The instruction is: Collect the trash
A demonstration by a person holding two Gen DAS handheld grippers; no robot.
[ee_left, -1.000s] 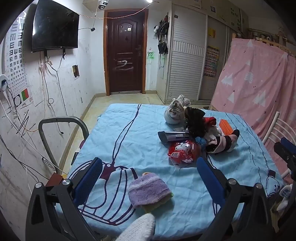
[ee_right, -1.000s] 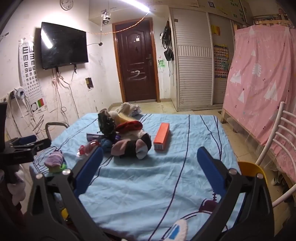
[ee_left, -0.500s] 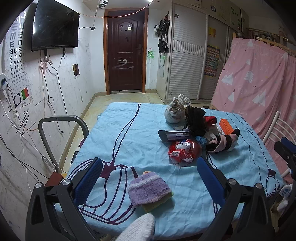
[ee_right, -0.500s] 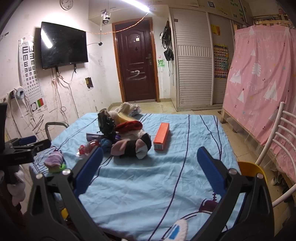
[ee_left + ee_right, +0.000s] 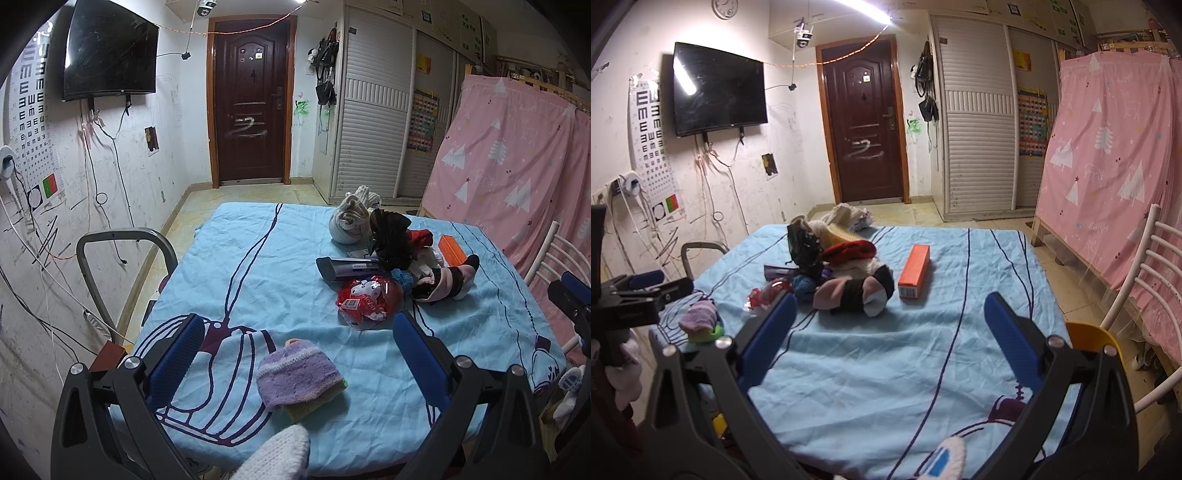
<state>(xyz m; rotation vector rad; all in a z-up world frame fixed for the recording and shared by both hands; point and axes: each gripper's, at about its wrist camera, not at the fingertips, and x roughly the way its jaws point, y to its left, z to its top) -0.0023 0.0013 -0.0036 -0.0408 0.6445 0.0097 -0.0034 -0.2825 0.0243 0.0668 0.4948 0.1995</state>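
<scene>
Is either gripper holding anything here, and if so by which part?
Nothing is held. The left gripper and the right gripper both have their jaws open above the light blue bedsheet.

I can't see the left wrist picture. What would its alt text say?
An open left gripper hovers over a blue-sheeted table, with a purple knit hat between its fingers. Beyond lie a red snack wrapper and piled clothes.

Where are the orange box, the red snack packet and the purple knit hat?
orange box [image 5: 915, 271]: right wrist view, on its long top face.
red snack packet [image 5: 369, 300]: left wrist view, on its printed front.
purple knit hat [image 5: 297, 373]: left wrist view, on its knitted crown.
</scene>
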